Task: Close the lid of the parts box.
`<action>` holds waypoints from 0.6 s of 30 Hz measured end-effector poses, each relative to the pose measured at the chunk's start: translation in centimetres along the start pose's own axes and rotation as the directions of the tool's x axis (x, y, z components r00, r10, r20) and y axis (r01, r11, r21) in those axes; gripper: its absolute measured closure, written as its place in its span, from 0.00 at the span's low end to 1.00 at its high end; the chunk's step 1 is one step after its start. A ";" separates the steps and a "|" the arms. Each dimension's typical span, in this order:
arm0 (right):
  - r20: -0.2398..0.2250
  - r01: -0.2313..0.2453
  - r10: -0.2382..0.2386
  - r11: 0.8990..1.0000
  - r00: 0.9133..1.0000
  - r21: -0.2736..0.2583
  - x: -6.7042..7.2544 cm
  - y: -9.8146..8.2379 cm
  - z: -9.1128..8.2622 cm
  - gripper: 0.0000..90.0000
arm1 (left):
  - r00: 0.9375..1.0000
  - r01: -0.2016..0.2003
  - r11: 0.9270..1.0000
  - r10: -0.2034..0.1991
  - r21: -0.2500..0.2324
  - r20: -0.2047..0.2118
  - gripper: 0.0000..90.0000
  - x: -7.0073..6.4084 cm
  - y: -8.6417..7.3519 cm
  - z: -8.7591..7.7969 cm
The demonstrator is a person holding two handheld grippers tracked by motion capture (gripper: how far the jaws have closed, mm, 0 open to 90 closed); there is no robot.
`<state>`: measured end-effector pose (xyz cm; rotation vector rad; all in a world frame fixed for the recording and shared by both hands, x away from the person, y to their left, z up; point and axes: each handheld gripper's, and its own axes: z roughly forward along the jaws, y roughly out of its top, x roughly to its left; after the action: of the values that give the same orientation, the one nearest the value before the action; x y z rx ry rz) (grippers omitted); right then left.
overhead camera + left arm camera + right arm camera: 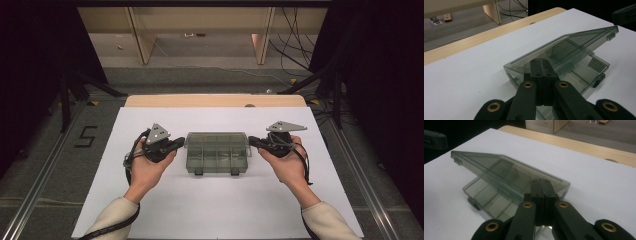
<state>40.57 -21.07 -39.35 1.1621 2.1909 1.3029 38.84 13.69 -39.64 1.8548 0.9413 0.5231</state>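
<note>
A smoky translucent compartment box lies mid-table on a white sheet. Its lid is tilted up off the base, hinged along the far side; the divided tray looks empty. My left gripper is at the box's left end, jaws shut together, tips against the lid's end edge. My right gripper mirrors it at the right end, also shut, tips at the lid above the base. Whether the tips sit under the lid or only touch its edge I cannot tell.
The white sheet covers a wooden table whose far edge shows beyond it. Past the table are floor, cables and wooden furniture legs. The opposite gripper shows in each gripper view.
</note>
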 end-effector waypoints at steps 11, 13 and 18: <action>-0.007 0.008 -0.008 1.000 1.000 0.020 0.1 -0.3 0.2 1.00 | 1.000 -0.018 0.999 0.018 0.029 0.013 1.00 -0.2 -0.3 0.4; -0.011 0.007 -0.007 1.000 1.000 0.024 0.2 -0.3 0.2 1.00 | 1.000 -0.018 0.999 0.017 0.038 0.015 1.00 -0.3 -0.5 0.5; -0.012 0.009 -0.009 0.999 1.000 0.040 0.2 -0.6 0.3 1.00 | 0.999 -0.051 0.997 0.050 0.066 0.017 1.00 -0.2 -0.6 0.6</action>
<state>40.33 -20.86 -40.00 1.1607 2.2379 1.2701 38.88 13.39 -40.46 1.9435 0.9135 0.5136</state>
